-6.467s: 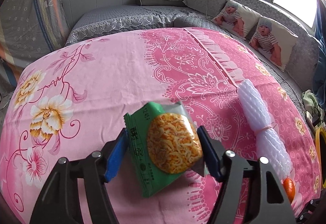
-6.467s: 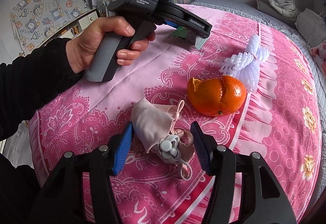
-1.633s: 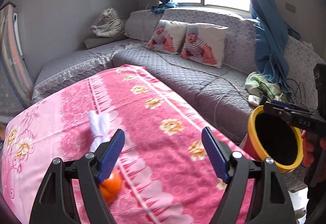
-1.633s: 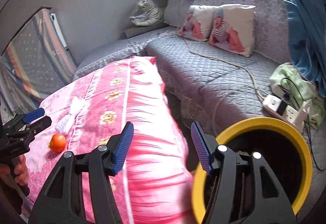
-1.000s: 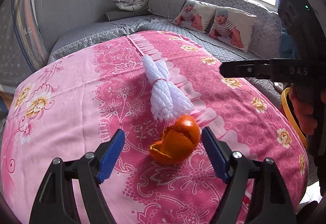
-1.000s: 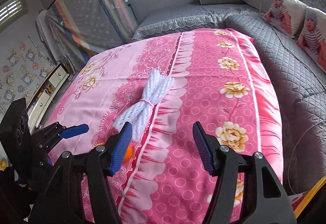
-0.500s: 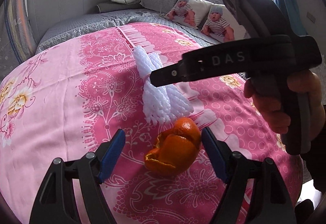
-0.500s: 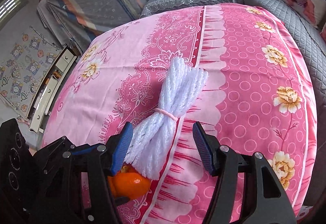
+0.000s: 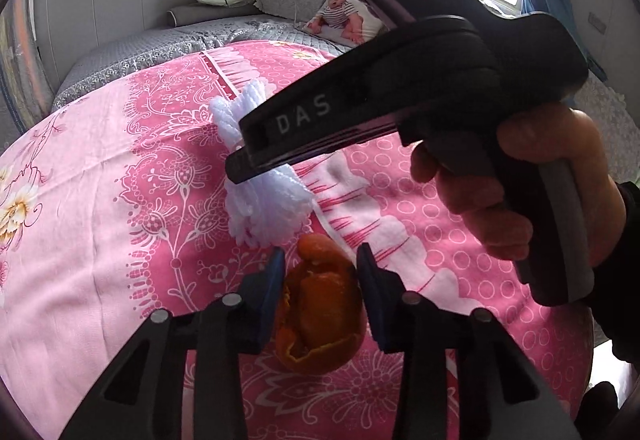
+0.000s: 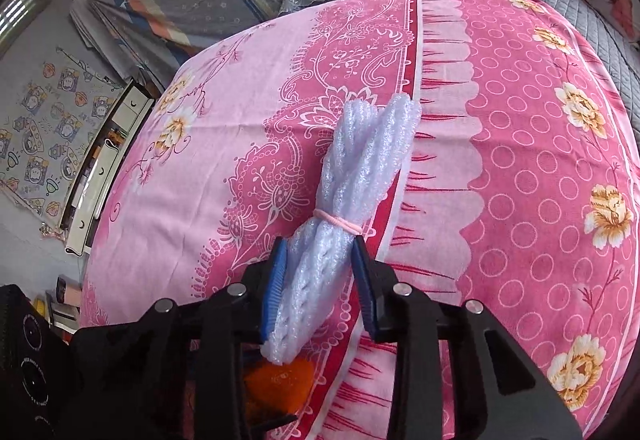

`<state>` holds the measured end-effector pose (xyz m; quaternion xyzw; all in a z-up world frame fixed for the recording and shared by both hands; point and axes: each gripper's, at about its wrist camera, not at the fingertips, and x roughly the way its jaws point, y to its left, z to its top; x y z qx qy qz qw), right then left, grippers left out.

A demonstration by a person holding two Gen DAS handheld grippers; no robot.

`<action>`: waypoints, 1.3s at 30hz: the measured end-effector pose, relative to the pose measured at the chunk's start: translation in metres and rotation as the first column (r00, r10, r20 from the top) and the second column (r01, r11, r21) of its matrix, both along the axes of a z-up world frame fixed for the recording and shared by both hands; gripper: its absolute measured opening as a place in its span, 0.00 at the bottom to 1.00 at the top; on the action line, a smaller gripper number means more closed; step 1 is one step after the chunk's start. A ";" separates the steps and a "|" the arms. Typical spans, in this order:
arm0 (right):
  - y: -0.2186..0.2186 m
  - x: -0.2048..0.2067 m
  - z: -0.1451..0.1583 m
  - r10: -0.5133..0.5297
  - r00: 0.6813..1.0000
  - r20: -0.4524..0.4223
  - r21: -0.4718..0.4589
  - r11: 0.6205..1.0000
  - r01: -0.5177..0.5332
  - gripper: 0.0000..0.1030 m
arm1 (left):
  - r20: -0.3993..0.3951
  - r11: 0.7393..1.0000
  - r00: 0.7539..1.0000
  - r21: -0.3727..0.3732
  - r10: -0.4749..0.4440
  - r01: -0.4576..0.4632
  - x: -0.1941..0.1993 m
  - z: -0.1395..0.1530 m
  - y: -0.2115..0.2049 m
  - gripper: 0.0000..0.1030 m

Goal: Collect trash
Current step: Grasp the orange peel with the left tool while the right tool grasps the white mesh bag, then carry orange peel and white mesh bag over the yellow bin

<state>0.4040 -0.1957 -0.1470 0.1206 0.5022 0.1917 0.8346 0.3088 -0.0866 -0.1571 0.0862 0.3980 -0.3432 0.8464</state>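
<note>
On the pink bedspread (image 9: 100, 200), our left gripper (image 9: 320, 276) has just closed onto the orange peel (image 9: 320, 316); our right gripper (image 10: 320, 272) has just clamped the white foam net (image 10: 352, 176) beside it.

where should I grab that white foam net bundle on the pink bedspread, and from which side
Grip the foam net bundle across its narrow waist, at or just below the pink rubber band, coming down from above with a pad on each long side. The band cinches it there, while both ends flare loose. The right gripper, whose jaws have just been closing, already pinches it just below the band.
</note>
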 end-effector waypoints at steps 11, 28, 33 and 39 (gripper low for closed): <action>-0.025 -0.020 0.033 -0.066 0.994 0.084 0.041 0.997 0.063 0.25 | 0.017 1.000 1.000 -0.018 -0.024 0.024 -0.021 0.024 0.003 0.25; -0.121 -0.109 0.094 -0.261 0.941 0.215 0.113 0.964 0.241 0.25 | 0.136 0.995 0.988 -0.063 -0.072 0.081 -0.094 0.093 -0.024 0.24; -0.150 -0.139 0.108 -0.318 0.914 0.254 0.125 0.947 0.295 0.25 | 0.175 0.988 0.979 -0.095 -0.103 0.121 -0.119 0.113 -0.037 0.24; -0.193 -0.179 0.119 -0.397 0.871 0.291 0.145 0.918 0.369 0.25 | 0.219 0.975 0.963 -0.122 -0.156 0.185 -0.145 0.134 -0.062 0.24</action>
